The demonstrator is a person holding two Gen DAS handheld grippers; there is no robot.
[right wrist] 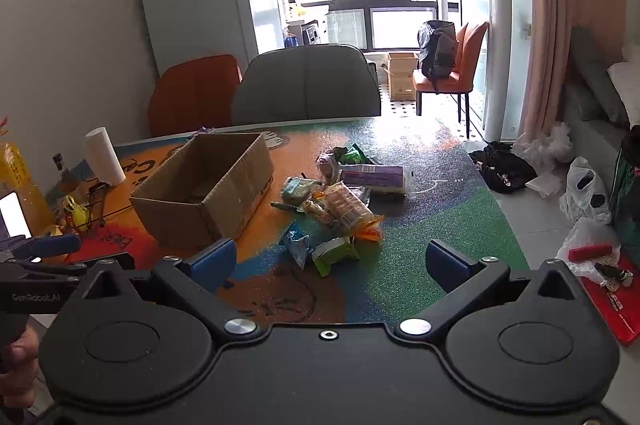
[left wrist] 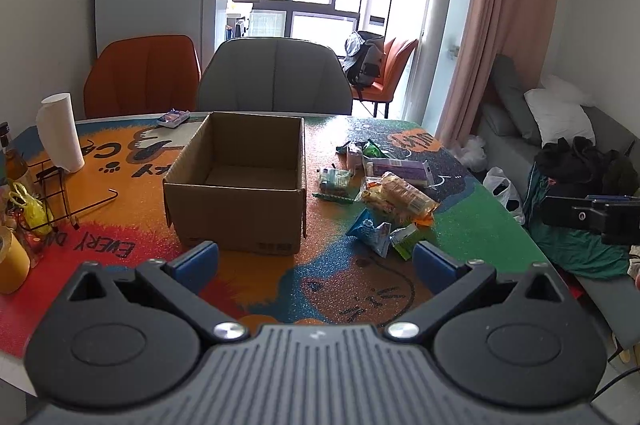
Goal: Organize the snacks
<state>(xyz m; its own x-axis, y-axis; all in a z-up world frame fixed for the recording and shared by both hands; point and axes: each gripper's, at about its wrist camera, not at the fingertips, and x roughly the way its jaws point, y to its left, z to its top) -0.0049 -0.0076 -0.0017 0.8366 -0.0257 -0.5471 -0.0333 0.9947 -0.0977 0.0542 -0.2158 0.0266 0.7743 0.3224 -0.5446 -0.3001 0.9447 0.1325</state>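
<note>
The table, under a bright cartoon-printed cover, stretched away beyond both pairs of fingers. The cardboard box stood open-topped on it, just ahead of the left gripper's left finger and ahead-left of the right gripper. In the left wrist view its near wall faced the fingers squarely and its long axis seemed to run away from them; as far as the inside showed, only the bare floor could be seen. In the right wrist view the box sat skewed, long axis running ahead and to the right.

The snack pile lay loose on the cover, beyond the left gripper's right finger and straight ahead between the right gripper's fingers, just beside the box but outside it. A purple packet at the far side lay crosswise to the fingers. A clear biscuit pack pointed diagonally, its near end toward the right finger. Nearest the fingertips were a blue pouch and a green packet.

Both grippers had their fingers spread wide, holding nothing, above the near table edge.
</note>
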